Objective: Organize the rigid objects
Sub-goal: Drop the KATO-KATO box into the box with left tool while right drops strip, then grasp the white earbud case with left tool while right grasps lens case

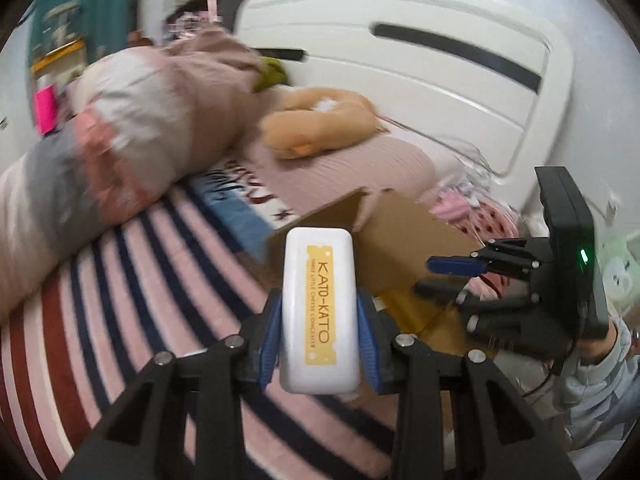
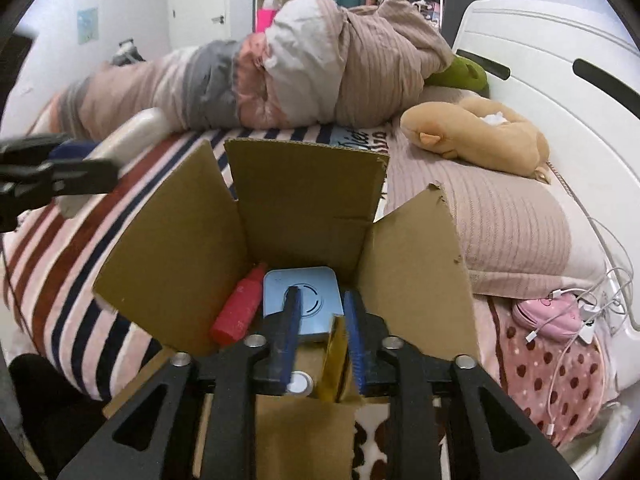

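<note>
gripping white case (image 1: 319,312), left claw (image 1: 320,334), box (image 2: 308,200) floor hidden

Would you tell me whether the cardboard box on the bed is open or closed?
Open: the cardboard box has its flaps standing up, and a red bottle and light blue case show inside.

Left gripper (image 1: 319,322): both blue-padded fingers (image 1: 270,340) pressed against the flanks of a white rectangular case (image 1: 319,308), which stands lengthwise between them and projects forward past the fingertips. From the right wrist view the same gripper (image 2: 86,168) enters at the left edge, blurred, with the pale case across its tip.

Right gripper (image 2: 322,312): fingers (image 2: 290,332) parallel with a narrow gap between them, nothing clamped, pointing forward and down. In the left wrist view it (image 1: 434,278) lies at the right, fingers aimed leftward, and the person's sleeved forearm (image 1: 592,380) extends behind it.
</note>
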`<state>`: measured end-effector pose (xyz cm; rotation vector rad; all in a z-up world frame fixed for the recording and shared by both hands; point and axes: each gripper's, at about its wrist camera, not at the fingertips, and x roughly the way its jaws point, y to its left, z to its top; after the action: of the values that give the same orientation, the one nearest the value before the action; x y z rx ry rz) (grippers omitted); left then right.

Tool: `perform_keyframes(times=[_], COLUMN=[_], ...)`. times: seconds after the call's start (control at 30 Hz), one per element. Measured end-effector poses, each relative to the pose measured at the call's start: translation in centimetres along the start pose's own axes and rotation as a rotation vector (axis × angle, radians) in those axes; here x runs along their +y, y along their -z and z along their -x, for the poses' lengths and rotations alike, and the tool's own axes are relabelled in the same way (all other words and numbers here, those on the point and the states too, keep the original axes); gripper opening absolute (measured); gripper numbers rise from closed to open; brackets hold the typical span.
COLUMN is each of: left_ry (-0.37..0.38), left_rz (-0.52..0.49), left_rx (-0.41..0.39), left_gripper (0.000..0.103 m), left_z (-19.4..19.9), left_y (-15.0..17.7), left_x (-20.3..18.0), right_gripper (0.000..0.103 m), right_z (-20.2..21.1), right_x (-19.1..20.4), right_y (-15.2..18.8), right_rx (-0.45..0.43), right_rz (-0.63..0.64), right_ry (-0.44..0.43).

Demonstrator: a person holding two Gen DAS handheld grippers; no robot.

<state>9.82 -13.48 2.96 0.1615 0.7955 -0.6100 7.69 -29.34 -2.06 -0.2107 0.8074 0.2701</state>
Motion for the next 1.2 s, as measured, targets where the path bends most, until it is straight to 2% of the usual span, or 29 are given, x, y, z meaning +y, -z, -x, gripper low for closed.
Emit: perform_keyframes(times=[0.13, 0.17, 0.2, 0.27, 0.3, 0.37, 0.5, 0.63, 0.67, 0.73, 0.8, 0.83, 0.87, 0.9, 0.97, 1.03, 1.07, 1.13, 1.2], left_ry=[0.012, 0.014, 0.018, 0.038, 0.041, 0.028, 0.01, -0.08, -0.106, -0.178, -0.236, -0.252, -0.267, -0.297, -0.321, -0.289, -0.275, -0.312, -0.285], left_rz=[-0.017, -0.023, -0.021, -0.011, -0.008, 0.001, 0.058, 0.124, 0.138, 0.174, 0.212, 0.227, 0.242, 0.266, 0.309, 0.368, 0.383, 0.365, 0.385], left_rx=[0.125, 0.154, 0.164, 0.17, 0.165, 0.134, 0.038, -0.06, -0.069, -0.076, -0.06, -0.051, -0.047, -0.044, -0.04, -0.034, 0.001, 0.036, 0.046], left_gripper=[0.032, 0.032, 0.032, 0.036, 0.044, 0.054, 0.06, 0.067, 0.069, 0.071, 0.072, 0.072, 0.072, 0.072, 0.072, 0.072, 0.072, 0.072, 0.072], left_z=[-4.8, -6.0, -6.3, -6.6, -6.5, -5.5, -1.6, 3.1, 3.8, 5.1, 5.4, 5.3, 5.1, 4.7, 3.9, 2.4, 1.3, -0.1, -1.1], left_y=[-1.6, -1.6, -1.3, -1.0, -0.9, -1.0, -1.1, 0.5, 1.0, 2.9, 5.4, 6.5, 7.5, 9.0, 11.1, 13.4, 14.3, 15.1, 15.6], left_x=[-1.9, -2.2, -2.7, -2.8, -2.8, -2.4, 0.3, 4.4, 5.5, 8.1, 10.7, 11.7, 12.6, 13.9, 15.9, 17.8, 18.7, 19.4, 20.1], right_gripper=[0.041, 0.051, 0.067, 0.085, 0.088, 0.092, 0.095, 0.095, 0.093, 0.08, 0.059, 0.056, 0.05, 0.04, 0.024, 0.022, 0.022, 0.022, 0.022], right_z=[0.8, 0.9, 1.1, 1.5, 1.7, 1.9, 2.3, 4.2, 5.0, 6.1, 6.8, 6.8, 6.5, 6.1, 3.8, 0.7, -1.2, -4.6, -8.3], right_x=[-0.9, -1.1, -1.2, -1.0, -0.8, -0.2, 1.1, 3.4, 4.5, 6.7, 9.7, 11.4, 13.2, 14.7, 17.8, 19.9, 20.8, 21.6, 21.6], right_y=[1.1, 1.2, 1.4, 1.7, 1.8, 1.9, 1.6, 0.9, 0.5, -0.2, -1.0, -1.4, -1.6, -1.8, -2.0, -1.7, -1.5, -0.9, -0.6], right_rx=[-0.034, -0.042, -0.054, -0.086, -0.098, -0.109, -0.146, -0.234, -0.262, -0.294, -0.302, -0.297, -0.281, -0.263, -0.171, -0.066, -0.016, 0.05, 0.1], right_rz=[0.0, 0.001, 0.005, 0.028, 0.046, 0.085, 0.127, 0.132, 0.138, 0.161, 0.204, 0.23, 0.259, 0.282, 0.297, 0.288, 0.29, 0.285, 0.278], right_ry=[-0.026, -0.037, -0.044, -0.028, -0.014, 0.003, -0.007, -0.103, -0.141, -0.198, -0.248, -0.273, -0.3, -0.331, -0.381, -0.376, -0.346, -0.253, -0.142])
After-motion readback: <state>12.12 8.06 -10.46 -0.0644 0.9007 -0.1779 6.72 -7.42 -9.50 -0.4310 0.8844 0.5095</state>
